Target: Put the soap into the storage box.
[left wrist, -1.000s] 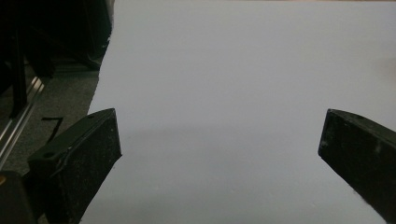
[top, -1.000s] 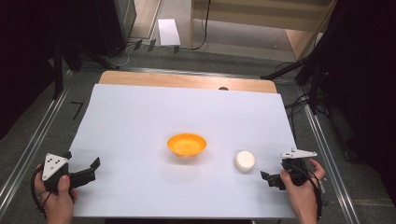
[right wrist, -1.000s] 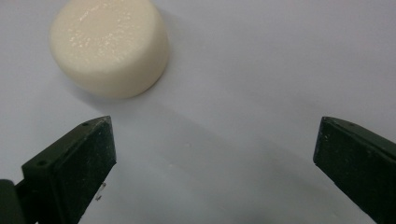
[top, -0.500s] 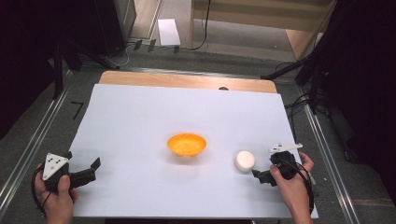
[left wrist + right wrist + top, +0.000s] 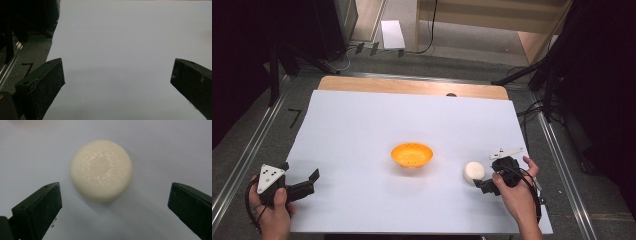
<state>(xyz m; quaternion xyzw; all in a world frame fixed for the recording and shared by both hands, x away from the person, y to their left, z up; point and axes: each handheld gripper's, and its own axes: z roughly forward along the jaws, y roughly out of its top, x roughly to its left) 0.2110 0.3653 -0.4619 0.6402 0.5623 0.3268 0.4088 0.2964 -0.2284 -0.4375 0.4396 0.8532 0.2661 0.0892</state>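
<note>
Lying ahead of the right tongs: the cream puck (image 5: 101, 170) sits upper centre in the right gripper view, just beyond the tips and between their lines, touching neither jaw.
Puck's place: lower right of the high view (image 5: 474, 171), flat on the white tabletop (image 5: 362, 125), just right of the orange bowl (image 5: 412, 154) and apart from it.
Right tongs (image 5: 482, 186): jaws wide apart, gripping nothing, just beside the puck at lower right.
Left tongs (image 5: 307, 185): lower left of the high view, jaws spread wide over bare white sheet, gripping nothing, well apart from the puck.
Bowl: centre of the high view, upright; nothing can be made out inside it.
Puck's axis: round, flat face up, so no long axis to tell.
</note>
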